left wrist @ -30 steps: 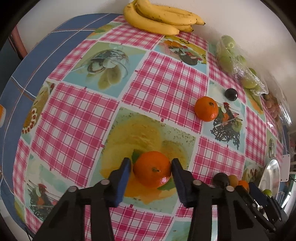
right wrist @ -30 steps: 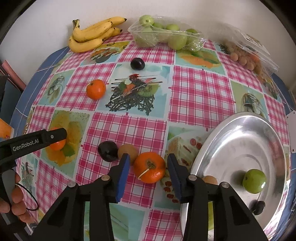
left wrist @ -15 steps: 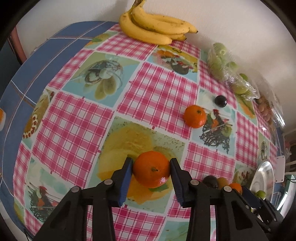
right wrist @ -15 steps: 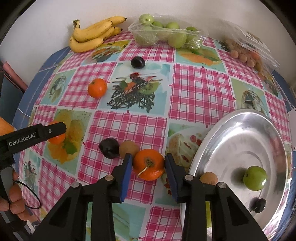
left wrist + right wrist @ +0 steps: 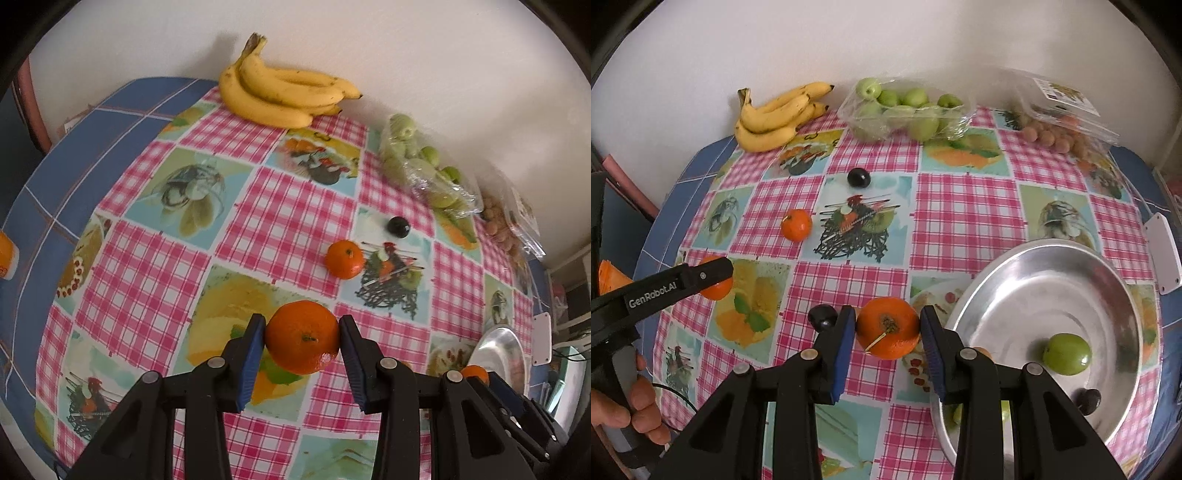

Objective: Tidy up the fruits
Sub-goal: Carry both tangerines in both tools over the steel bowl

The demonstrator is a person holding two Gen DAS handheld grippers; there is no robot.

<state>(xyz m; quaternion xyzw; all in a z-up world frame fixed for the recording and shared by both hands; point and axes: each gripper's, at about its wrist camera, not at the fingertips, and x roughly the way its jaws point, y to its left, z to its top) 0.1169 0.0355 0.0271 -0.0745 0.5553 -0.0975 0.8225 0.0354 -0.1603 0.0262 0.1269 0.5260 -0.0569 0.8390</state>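
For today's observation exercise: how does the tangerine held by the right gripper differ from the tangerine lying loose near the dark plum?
The held tangerine sits clamped between the right gripper's jaws; the loose tangerine lies free on the tablecloth. The held one carries a thin pale stem; the loose one shows none. The held one is beside the metal tray; the loose one lies farther off. Both are orange and round.

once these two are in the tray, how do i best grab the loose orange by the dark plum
Grip the loose orange across its widest middle, coming from above with a finger on either side. It is round, sits stem-up and stands apart from the dark plum, so both sides are free.
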